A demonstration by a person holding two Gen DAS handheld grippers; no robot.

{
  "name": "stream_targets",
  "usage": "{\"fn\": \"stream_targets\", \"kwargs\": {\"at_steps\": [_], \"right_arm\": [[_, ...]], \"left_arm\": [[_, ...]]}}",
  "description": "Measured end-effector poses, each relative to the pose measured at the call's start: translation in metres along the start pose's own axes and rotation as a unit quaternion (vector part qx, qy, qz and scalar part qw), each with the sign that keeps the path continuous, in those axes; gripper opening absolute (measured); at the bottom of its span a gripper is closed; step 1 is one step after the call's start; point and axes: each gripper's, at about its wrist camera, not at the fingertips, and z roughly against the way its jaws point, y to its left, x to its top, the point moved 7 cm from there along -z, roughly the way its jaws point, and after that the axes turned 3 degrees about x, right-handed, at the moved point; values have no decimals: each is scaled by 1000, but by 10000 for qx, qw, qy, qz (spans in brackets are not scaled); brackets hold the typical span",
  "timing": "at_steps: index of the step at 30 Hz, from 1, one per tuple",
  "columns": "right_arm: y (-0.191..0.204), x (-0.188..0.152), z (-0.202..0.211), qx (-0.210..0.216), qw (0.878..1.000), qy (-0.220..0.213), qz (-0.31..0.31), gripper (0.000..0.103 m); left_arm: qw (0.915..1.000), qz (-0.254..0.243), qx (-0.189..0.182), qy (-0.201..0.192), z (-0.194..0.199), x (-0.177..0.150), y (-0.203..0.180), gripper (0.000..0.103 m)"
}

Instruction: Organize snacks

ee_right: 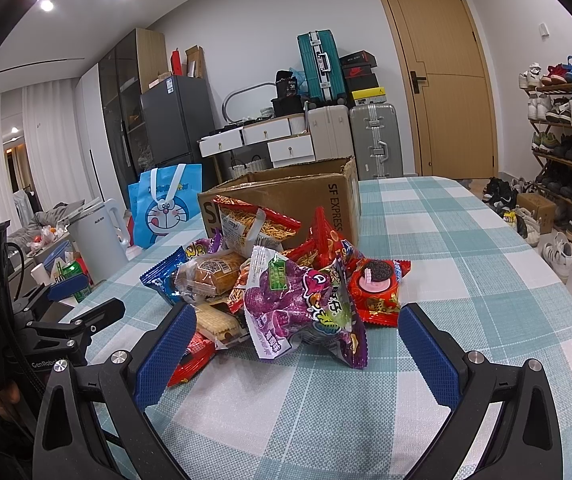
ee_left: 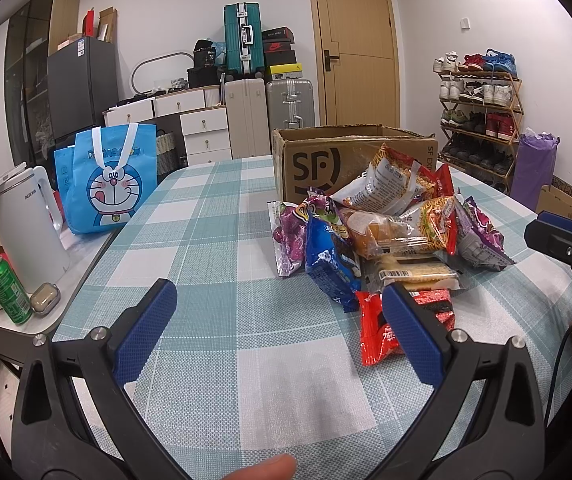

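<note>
A: Where do things stand?

B: The snack pile (ee_right: 278, 280) sits on the checked table (ee_right: 465, 280), touching the front of the cardboard box (ee_right: 297, 192) at twelve o'clock. The right gripper (ee_right: 297, 344) has its jaws wide apart and empty, with the purple packet (ee_right: 305, 308) just ahead between them. The left gripper (ee_left: 278, 320) is also spread and empty, its right finger over the red packet (ee_left: 377, 332) at two o'clock.

A: What could go wrong?

B: I'd judge the pile the main risk. The packets lean on each other, so pulling a low one, like that red one, could send the noodle bag (ee_right: 254, 224) on top sliding. The wrappers look slick and puffy, so a shallow pinch on a corner may slip out. Both grippers are close to the same heap and could bump.

A: And the containers?

B: The box is open-topped, but its inside is hidden from both views, so I can't tell what it holds. The blue tote bag (ee_left: 106, 188) stands at ten o'clock, contents unseen.
</note>
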Motion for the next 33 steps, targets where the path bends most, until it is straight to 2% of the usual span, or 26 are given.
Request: {"fn": "stream_targets", "kwargs": {"at_steps": [11, 19, 26, 33], "right_arm": [[0, 0, 0, -2, 10000, 56, -3, 103], [1, 2, -10, -36, 9993, 374, 84, 103], [-11, 7, -19, -194, 9977, 643, -130, 103], [-11, 6, -39, -10, 9949, 986, -196, 103]], "left_arm": [[10000, 0, 8, 4, 0, 0, 0, 102], [9998, -182, 42, 14, -1, -7, -5, 102], [9990, -296, -275, 168, -3, -3, -24, 102], [9976, -133, -622, 289, -5, 5, -36, 102]]}}
